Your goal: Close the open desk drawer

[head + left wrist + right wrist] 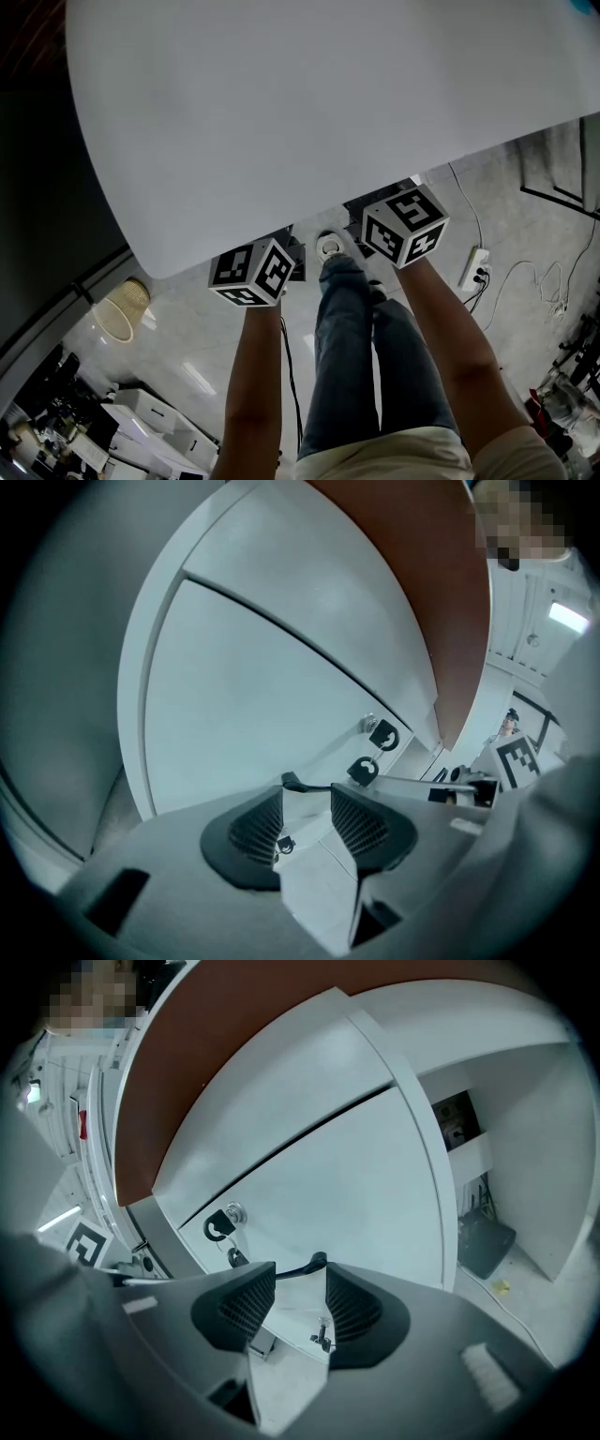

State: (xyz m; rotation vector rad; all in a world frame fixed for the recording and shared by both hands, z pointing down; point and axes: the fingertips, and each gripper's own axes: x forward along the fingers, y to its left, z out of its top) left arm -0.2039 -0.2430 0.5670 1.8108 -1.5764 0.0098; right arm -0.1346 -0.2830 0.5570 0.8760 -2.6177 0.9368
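While both pairs of jaws stand partly spread and pinch nothing, the left gripper point(307, 803) and right gripper point(300, 1283) each face the white drawer front point(253, 696) almost square on. It lies straight ahead of the tips and close. No view shows contact, so touching or just short: can't tell. The front's long axis runs sideways across both grippers, with a dark seam point(309, 641) along its top edge under the panel above. How far the drawer stands out of the carcass isn't readable from here. The lock point(380, 731), with keys point(364, 771) hanging from it, sits right of the left jaws. In the right gripper view it sits left of the right jaws, so it lies between the two grippers, one gripper to each side of it. Neither hand looks plainly nearer the front. Beyond the front's far right edge the open knee space point(506, 1194) shows. In the head view the desk point(281, 122) top covers the drawer and both sets of tips. Judgement: the closing move is a straight push forward along the jaws' own line. Both grippers would bear on the front either side of the lock, kept even so the drawer doesn't skew.
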